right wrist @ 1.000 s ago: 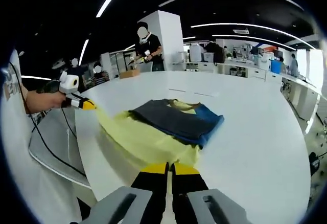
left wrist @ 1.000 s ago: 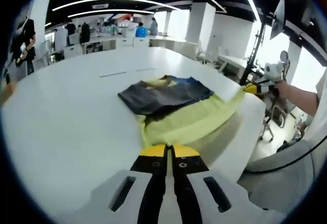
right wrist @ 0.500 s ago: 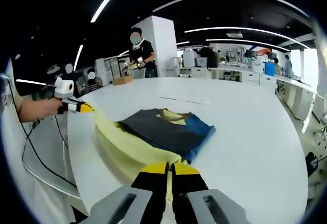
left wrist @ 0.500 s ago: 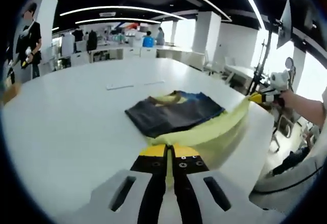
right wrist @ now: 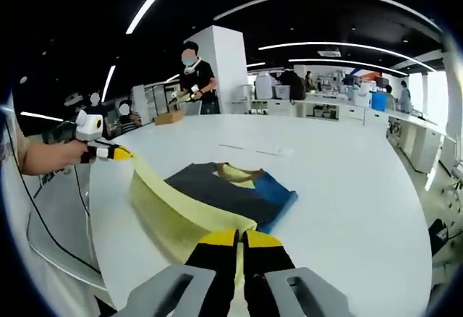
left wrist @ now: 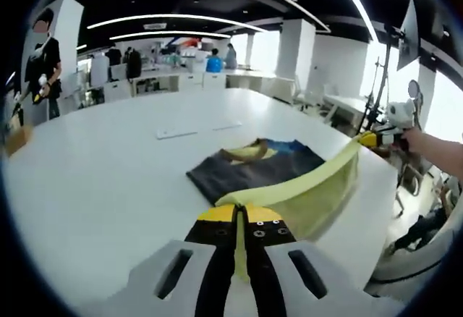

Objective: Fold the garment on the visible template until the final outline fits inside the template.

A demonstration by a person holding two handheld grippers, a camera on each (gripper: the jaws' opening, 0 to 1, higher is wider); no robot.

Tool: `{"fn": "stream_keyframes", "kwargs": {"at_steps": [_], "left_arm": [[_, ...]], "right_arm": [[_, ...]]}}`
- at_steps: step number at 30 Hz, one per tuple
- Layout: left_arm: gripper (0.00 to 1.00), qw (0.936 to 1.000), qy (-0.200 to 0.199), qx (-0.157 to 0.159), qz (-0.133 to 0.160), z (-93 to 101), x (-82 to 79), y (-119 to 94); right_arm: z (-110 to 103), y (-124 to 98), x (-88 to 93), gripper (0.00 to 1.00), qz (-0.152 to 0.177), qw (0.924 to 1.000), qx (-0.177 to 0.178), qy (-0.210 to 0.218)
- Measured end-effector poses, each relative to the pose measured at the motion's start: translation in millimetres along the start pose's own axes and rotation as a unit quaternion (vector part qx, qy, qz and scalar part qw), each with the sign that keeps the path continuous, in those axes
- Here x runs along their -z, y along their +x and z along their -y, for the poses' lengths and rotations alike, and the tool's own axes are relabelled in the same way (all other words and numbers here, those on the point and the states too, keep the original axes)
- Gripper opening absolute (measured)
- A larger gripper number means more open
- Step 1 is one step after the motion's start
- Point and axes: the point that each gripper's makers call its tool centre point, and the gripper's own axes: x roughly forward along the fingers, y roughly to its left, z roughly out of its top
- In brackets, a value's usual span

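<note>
A garment lies on the white table (left wrist: 94, 187), with a dark grey panel (left wrist: 246, 168) (right wrist: 217, 190), a blue part (right wrist: 278, 195) and a yellow layer (left wrist: 311, 187) (right wrist: 170, 212). The yellow edge is lifted off the table and stretched as a taut band between both grippers. My left gripper (left wrist: 240, 212) is shut on one end of that edge, and it also appears in the right gripper view (right wrist: 116, 153), held by a hand. My right gripper (right wrist: 240, 236) is shut on the other end, and it appears in the left gripper view (left wrist: 372, 138).
Two pale strips (left wrist: 195, 129) (right wrist: 257, 149) lie on the table beyond the garment. The table's near edge runs just under the raised fabric. A person (right wrist: 192, 78) stands past the far side by a cardboard box (right wrist: 168, 116). A stand (left wrist: 380, 78) rises at the right.
The yellow edge has risen from lying slack on the table to a taut band held in the air between both grippers. The dark and blue parts stay flat.
</note>
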Motion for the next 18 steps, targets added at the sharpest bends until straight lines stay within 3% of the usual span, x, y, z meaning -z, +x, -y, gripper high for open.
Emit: {"fn": "stream_keyframes", "kwargs": {"at_steps": [18], "left_arm": [[0.0, 0.9995, 0.015, -0.021, 0.016, -16.3, -25.5, 19.5]], "right_arm": [[19.1, 16.9, -26.7, 0.0, 0.017, 0.9997, 0.016, -0.001]]}}
